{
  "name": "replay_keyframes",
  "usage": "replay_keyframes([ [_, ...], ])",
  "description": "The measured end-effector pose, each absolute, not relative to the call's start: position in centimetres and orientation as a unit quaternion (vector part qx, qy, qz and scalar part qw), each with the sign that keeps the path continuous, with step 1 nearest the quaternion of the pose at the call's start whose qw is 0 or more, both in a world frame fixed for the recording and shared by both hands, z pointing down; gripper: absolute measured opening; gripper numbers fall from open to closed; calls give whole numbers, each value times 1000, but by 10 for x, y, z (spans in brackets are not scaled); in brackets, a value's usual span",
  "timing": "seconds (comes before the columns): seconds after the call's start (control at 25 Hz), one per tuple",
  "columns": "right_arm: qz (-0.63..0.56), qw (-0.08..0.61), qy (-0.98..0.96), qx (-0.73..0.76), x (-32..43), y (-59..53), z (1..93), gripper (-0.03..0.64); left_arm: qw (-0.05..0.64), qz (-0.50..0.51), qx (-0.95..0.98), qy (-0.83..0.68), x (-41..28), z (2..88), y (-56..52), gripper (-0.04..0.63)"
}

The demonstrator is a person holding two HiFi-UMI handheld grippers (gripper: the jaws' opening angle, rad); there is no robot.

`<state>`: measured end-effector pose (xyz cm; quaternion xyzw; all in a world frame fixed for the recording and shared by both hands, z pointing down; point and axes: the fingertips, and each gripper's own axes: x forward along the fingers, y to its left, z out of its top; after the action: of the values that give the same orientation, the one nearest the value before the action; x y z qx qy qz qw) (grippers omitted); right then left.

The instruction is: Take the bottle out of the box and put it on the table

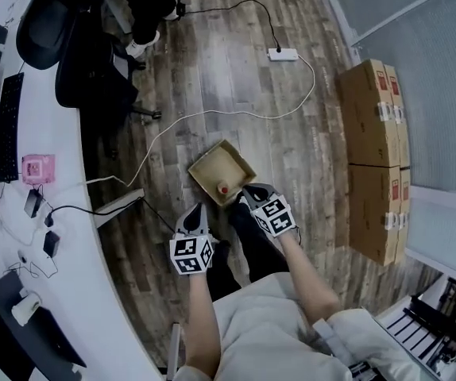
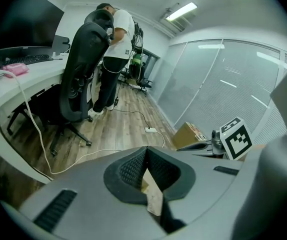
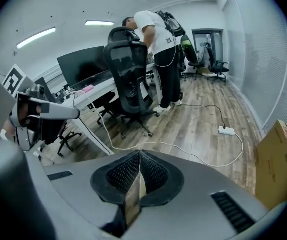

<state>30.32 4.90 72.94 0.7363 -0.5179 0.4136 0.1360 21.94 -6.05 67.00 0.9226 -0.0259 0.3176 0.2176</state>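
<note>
Where the head view looks down on the wood floor (image 1: 236, 78), the bottle (image 1: 222, 189) sits in the near corner of the open cardboard box (image 1: 216, 165), just ahead of your two grippers. Its red cap faces up at the camera, so its long axis appears to run close to vertical. The body below the cap is foreshortened, and little of it can be made out beyond a pale edge. Your left gripper (image 1: 195, 207) hovers just beside the box's near-left side, its jaws brought together at the tips with nothing between them. Your right gripper (image 1: 248, 190) hangs at the box's near-right edge, close to the cap, its jaws likewise pressed together and empty. Neither gripper view shows the bottle. Each shows only a cardboard-coloured sliver behind its closed pads and, beyond them, an office chair (image 3: 131, 79), a standing person (image 3: 158, 39) at a white desk (image 1: 73, 181), and a power strip (image 3: 226, 130) on the floor.
</note>
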Motion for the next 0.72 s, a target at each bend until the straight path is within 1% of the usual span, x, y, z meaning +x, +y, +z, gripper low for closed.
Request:
replay_keyframes([
  [0.2,409,186,-537,714,309,36,783,41,198,318,927,-2,229,719,-63,14],
  [0.36,411,184,-533,716,310,23,830,41,199,317,927,-2,229,774,-69,14],
  [0.52,434,161,-513,723,295,23,878,41,200,327,924,1,208,829,-66,14],
  [0.72,428,203,-538,697,272,15,935,41,216,335,917,-6,175,894,-62,14],
])
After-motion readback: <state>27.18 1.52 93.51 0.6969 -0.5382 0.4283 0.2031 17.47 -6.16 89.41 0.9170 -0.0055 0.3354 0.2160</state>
